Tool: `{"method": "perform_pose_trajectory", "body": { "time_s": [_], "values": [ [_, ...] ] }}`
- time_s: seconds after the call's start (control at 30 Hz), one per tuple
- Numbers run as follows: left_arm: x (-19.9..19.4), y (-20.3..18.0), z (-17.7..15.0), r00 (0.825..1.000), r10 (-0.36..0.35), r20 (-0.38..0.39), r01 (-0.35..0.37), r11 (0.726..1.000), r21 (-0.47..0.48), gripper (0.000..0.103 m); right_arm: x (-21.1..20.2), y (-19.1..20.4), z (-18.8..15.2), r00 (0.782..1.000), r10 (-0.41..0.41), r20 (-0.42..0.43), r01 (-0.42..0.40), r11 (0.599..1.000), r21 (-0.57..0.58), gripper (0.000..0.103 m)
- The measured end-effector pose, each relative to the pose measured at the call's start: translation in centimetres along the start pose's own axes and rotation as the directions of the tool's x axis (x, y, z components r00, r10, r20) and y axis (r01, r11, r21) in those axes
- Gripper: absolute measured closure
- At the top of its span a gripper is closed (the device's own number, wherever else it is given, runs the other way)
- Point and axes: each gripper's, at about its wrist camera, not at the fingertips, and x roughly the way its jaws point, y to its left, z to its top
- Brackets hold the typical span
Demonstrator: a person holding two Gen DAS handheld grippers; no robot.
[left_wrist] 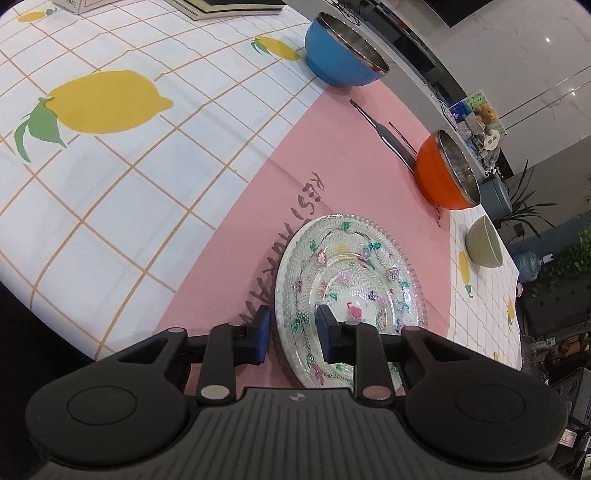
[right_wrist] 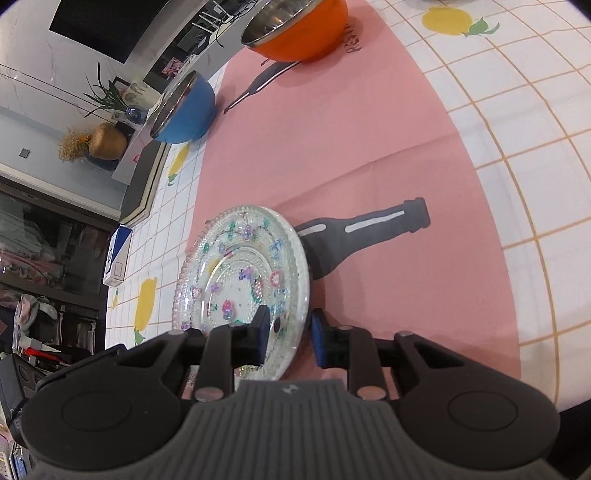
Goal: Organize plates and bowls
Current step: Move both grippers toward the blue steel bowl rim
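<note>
A clear glass plate (left_wrist: 351, 280) with coloured flower patterns lies on the pink mat (left_wrist: 295, 155). My left gripper (left_wrist: 293, 334) is open, its jaws on either side of the plate's near rim. In the right wrist view another patterned glass plate (right_wrist: 240, 273) sits on the pink mat (right_wrist: 369, 129), and my right gripper (right_wrist: 290, 334) is open astride its near rim. A blue bowl (left_wrist: 343, 51) and an orange bowl (left_wrist: 447, 170), both steel inside, stand at the mat's far side. They also show in the right wrist view as the blue bowl (right_wrist: 184, 107) and the orange bowl (right_wrist: 295, 26).
A pale green bowl (left_wrist: 484, 242) sits on the lemon-print tablecloth (left_wrist: 110, 147) beyond the mat. Books (left_wrist: 229, 7) lie at the table's far end. A blue and white box (right_wrist: 118, 258) stands near the table's left edge. Shelves and plants lie beyond the table.
</note>
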Motion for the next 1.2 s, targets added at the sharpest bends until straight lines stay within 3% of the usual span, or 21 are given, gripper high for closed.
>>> {"method": "perform_pose_trajectory", "body": {
  "time_s": [0.5,0.8,0.93,1.2],
  "values": [
    [1.6,-0.1,4.4,0.999,0.035,0.027,-0.035,0.999,-0.005,0.073,3.3,2.4,3.9,1.0,-0.018,0.006,0.018,0.999,-0.04,0.08],
    [1.7,-0.4,5.1,0.998,0.054,0.023,-0.055,0.998,0.005,0.073,3.4,2.9,4.4,0.999,-0.032,0.012,0.033,0.996,-0.083,0.078],
    [0.6,-1.3,6.1,0.992,0.079,0.094,-0.086,0.994,0.072,0.069,2.1,3.9,5.3,0.997,-0.045,0.066,0.054,0.988,-0.145,0.07],
    [-1.0,-4.0,11.6,0.98,0.029,0.197,-0.058,0.988,0.144,0.06,2.1,7.4,10.0,0.99,-0.023,0.136,0.052,0.975,-0.217,0.066]
  ]
}}
